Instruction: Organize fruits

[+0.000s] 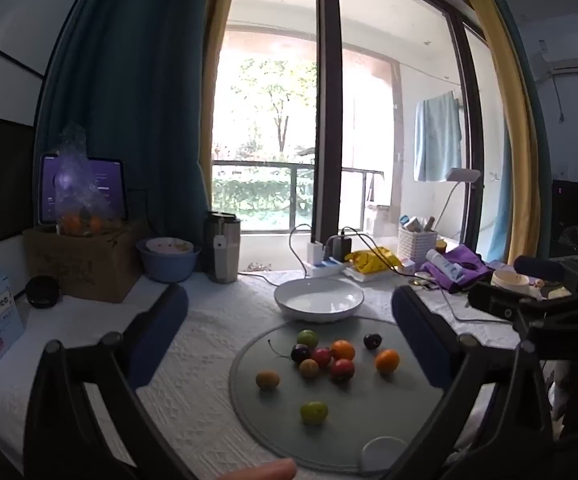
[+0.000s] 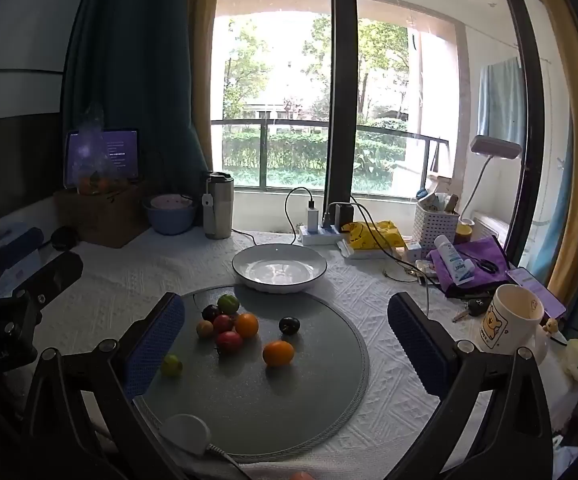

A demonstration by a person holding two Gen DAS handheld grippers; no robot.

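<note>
Both tools, left (image 1: pixel 289 340) and right (image 2: pixel 285 344), wide open and empty over loose fruits (image 2: pixel 233 326) on grey mat (image 2: pixel 289 400); white bowl (image 2: pixel 279 268) empty.

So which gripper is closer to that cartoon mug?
Right. The right gripper hovers just left of the mug; the left gripper is farther left, on the right gripper's other side.

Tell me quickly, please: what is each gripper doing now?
Left gripper: open, holding nothing.
Right gripper: open, holding nothing.
</note>
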